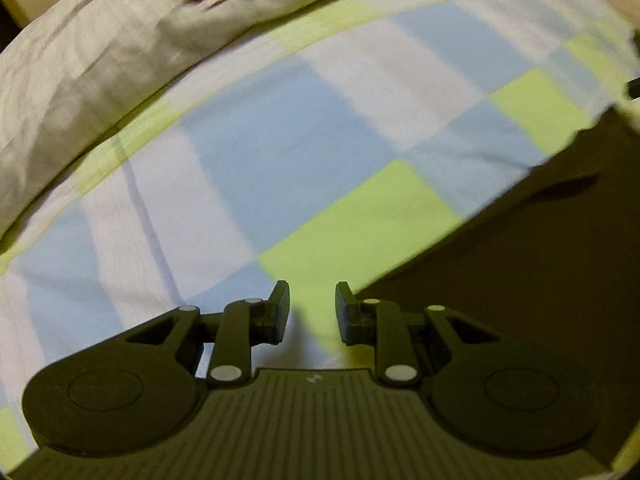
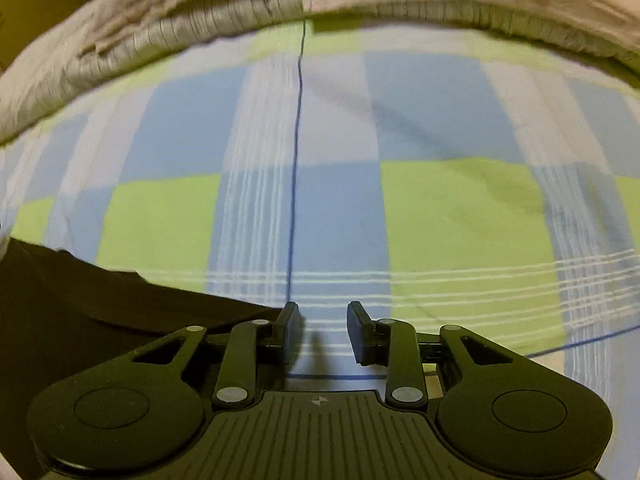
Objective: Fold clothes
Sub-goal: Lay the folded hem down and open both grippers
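A dark garment (image 1: 520, 260) lies flat on the checked bed sheet (image 1: 280, 140) and fills the lower right of the left wrist view. Its straight edge runs up to the right, just past my left gripper (image 1: 312, 292). That gripper points down at the sheet, with its jaws a little apart and nothing between them. In the right wrist view the same dark garment (image 2: 80, 300) covers the lower left, and its edge reaches the left finger of my right gripper (image 2: 323, 312). The right gripper also stands open over the sheet (image 2: 440, 208), holding nothing.
A crumpled grey quilt (image 1: 80, 60) is bunched along the far side of the bed, and shows as the grey quilt (image 2: 200, 20) across the top of the right wrist view. Blue, green and white checked sheet lies between the quilt and the garment.
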Tool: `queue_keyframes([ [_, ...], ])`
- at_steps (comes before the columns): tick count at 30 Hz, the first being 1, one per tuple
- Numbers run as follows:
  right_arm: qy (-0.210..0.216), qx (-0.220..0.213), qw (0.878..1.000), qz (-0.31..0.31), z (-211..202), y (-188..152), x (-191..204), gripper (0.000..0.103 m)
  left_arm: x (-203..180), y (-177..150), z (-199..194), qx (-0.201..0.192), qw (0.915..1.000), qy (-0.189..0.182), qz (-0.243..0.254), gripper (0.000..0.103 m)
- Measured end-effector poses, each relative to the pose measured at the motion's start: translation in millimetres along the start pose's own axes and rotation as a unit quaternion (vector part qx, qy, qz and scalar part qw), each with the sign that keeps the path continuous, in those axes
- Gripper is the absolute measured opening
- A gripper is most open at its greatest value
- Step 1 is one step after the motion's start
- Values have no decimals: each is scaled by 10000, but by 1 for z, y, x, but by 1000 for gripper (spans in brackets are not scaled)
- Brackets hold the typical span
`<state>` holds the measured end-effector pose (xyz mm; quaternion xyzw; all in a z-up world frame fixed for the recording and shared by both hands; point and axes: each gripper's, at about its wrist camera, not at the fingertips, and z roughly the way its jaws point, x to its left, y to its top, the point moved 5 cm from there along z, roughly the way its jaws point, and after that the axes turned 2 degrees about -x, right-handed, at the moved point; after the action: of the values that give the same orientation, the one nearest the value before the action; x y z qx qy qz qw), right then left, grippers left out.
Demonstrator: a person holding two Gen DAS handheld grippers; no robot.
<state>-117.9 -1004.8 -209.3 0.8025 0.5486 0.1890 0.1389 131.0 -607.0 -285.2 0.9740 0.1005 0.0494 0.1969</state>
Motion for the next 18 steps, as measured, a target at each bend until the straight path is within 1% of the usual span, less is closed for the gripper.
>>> queue_keyframes([
  [1,167,-29,9998,-57,-5,-5,12,30,-14,1,-3,-44,9997,-245,63,20],
  [3,630,46,9976,-293,-8,-18,42,30,-46,1,-4,-65,9970,-722,267,20],
  [5,1113,322,9913,-620,-2,-36,77,30,-79,1,5,16,9927,-1077,535,20],
  [7,1490,650,9820,-965,13,-51,109,30,-101,1,18,59,9902,-1213,685,20],
  [8,1571,771,9782,-1122,22,-55,121,30,-109,1,24,73,9893,-1257,734,20],
  [9,1589,821,9762,-1226,31,-57,130,30,-110,2,30,59,9901,-1224,691,20],
  [11,1453,697,9792,-1231,47,-51,136,30,-104,5,37,-20,9931,-1055,505,20],
  [13,1141,229,9894,-873,51,-35,124,30,-87,9,36,-131,9972,-706,231,20],
  [15,722,-233,9958,-519,43,-23,111,30,-69,5,28,-200,9993,-326,-7,20],
  [16,545,-398,9969,-393,37,-21,105,30,-61,3,23,-228,9996,-158,-106,20],
  [17,493,-468,9971,-334,30,-21,103,30,-56,-3,15,-231,9996,-68,-136,20],
  [18,526,-479,9969,-331,22,-26,104,31,-53,-9,7,-230,9996,11,-162,21],
])
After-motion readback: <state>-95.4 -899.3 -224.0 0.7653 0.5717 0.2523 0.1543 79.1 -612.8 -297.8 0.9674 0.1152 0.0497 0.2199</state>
